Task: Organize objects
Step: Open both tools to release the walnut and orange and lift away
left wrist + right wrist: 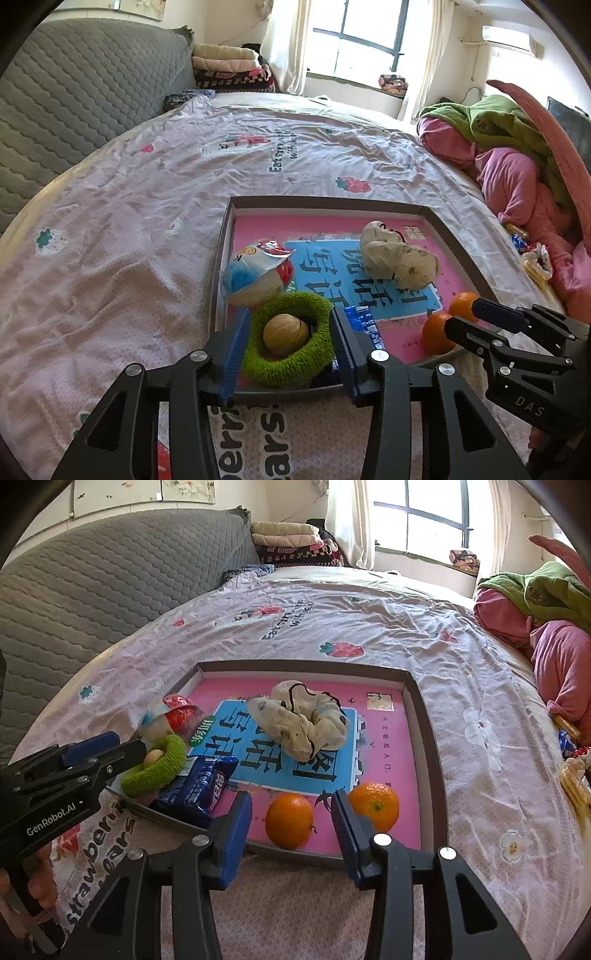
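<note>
A wide bed (110,229), spread with a pale strawberry-print sheet, carries everything; a grey quilted headboard (74,96) backs it, and heaped pink and green bedding (509,155) crowds the right edge. Near the foot lies a shallow grey-rimmed box (424,716) with a pink and blue printed floor. Inside it, from big to small: a crumpled cream cloth (303,723) mid-box, a round snack packet (258,273) at the left wall, a dark blue wrapper (201,782) at the near-left corner, a green fuzzy ring (288,339) with a walnut (285,334) resting in its hollow, and two oranges (290,819) side by side along the near wall.

The left tool (288,350) is spread, its blue pads flanking the green ring on both sides; whether they touch the fuzz cannot be told. The right tool (291,827) is also spread, with the left-hand orange between its fingers and the other orange just beyond its right finger. The box's near wall stands between each tool and its target.
</note>
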Motion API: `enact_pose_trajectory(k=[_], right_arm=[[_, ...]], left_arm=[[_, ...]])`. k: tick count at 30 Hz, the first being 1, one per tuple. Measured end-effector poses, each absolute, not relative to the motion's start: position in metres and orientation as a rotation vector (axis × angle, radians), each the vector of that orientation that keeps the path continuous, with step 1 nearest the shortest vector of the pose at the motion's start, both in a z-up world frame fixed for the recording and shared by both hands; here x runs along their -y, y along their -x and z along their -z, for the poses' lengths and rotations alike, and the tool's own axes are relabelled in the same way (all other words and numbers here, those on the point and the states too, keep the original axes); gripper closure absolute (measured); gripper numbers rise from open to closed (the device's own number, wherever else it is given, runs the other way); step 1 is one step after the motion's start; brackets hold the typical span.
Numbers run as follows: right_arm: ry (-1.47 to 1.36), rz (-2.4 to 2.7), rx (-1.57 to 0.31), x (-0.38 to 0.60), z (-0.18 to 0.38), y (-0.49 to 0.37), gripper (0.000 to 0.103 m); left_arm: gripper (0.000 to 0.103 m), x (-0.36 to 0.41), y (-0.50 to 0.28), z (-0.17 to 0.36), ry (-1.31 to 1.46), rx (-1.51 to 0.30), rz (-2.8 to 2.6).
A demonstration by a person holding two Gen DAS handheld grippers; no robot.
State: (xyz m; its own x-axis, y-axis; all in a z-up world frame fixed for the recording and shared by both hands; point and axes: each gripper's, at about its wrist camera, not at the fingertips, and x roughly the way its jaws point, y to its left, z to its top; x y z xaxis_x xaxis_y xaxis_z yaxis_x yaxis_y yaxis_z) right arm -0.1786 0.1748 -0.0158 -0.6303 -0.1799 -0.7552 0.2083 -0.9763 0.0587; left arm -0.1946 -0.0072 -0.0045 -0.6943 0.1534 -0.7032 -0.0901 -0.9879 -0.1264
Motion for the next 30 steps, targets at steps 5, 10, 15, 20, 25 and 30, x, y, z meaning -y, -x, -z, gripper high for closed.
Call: enact_pose_trajectory(k=[5, 10, 15, 20, 25, 30], right_arm=[[-1.208, 2.671, -0.05, -0.176, 0.008, 0.173, 0.055], [-1.189, 2.684, -0.047, -0.178, 0.001, 0.168, 0.053], [-1.165, 2.697, -0.043, -0.178, -0.009, 0.161, 0.052], [-1.138, 2.71, -0.042, -0.178, -0.018, 0.153, 0.05], [-1.105, 2.721, -0.055, -0.177, -0.028, 0.147, 0.049], [-1.062, 2.736, -0.054, -0.177, -0.039, 0.139, 0.049]], left_arm=[[0.049, 0.007, 0.189, -0.003, 1.155, 0.123, -2.78], [0.043, 0.008, 0.183, -0.011, 1.145, 0.12, -2.79], [0.036, 0.008, 0.176, -0.018, 1.135, 0.113, -2.8], [0.035, 0.008, 0.171, -0.026, 1.121, 0.107, -2.808], [0.033, 0.007, 0.165, -0.034, 1.111, 0.093, -2.816], [0.029, 0.006, 0.158, -0.041, 1.095, 0.078, -2.822]])
